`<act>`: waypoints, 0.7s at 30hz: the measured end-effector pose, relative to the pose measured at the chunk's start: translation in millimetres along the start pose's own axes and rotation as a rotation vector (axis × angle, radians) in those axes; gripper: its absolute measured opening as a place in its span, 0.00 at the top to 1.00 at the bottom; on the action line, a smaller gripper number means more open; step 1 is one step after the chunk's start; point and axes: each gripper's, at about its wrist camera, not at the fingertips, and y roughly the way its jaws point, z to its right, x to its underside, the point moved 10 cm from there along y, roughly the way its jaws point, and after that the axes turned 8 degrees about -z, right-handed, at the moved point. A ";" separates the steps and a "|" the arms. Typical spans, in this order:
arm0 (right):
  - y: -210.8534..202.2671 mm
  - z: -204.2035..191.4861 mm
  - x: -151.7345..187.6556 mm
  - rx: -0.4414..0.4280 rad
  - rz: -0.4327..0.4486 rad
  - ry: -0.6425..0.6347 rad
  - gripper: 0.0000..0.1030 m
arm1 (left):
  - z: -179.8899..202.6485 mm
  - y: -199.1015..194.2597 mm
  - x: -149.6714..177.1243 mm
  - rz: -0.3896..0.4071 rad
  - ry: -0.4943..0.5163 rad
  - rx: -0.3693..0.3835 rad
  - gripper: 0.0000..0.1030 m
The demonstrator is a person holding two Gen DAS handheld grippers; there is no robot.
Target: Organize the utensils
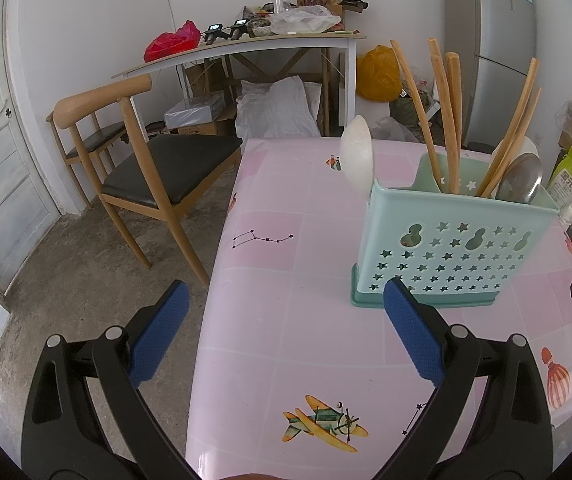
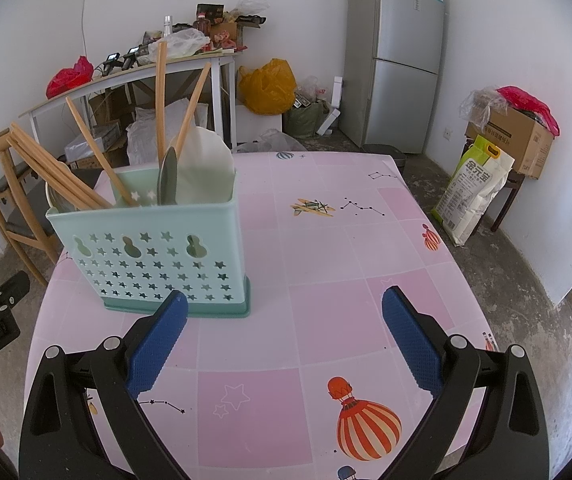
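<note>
One mint-green star-punched plastic utensil holder point(image 1: 451, 248) holds roughly seven wooden chopsticks point(image 1: 451, 120), two spoons; left gripper point(image 1: 284, 300) and right gripper point(image 2: 284, 300) hover before it, jaws wide, empty.

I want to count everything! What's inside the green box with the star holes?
Inside the mint-green plastic utensil holder stand wooden chopsticks, a white ladle and a metal spoon. Their lower ends are hidden behind its wall, so smaller things there can't be seen.

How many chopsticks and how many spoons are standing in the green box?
Wooden chopsticks: 6
Spoons: 3 (white spoon, metal spoon, dark grey spoon)
Total: 9
The chopsticks overlap, so 6 is my best reading.
</note>
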 end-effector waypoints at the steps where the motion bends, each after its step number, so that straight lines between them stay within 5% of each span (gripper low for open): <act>1: 0.0 0.0 0.0 0.000 0.000 0.000 0.08 | 0.5 0.1 0.0 0.000 0.001 0.000 0.09; 21: -0.2 -0.3 -1.2 -0.002 0.000 0.003 0.08 | 0.8 -0.3 -0.1 -0.001 -0.001 0.000 0.09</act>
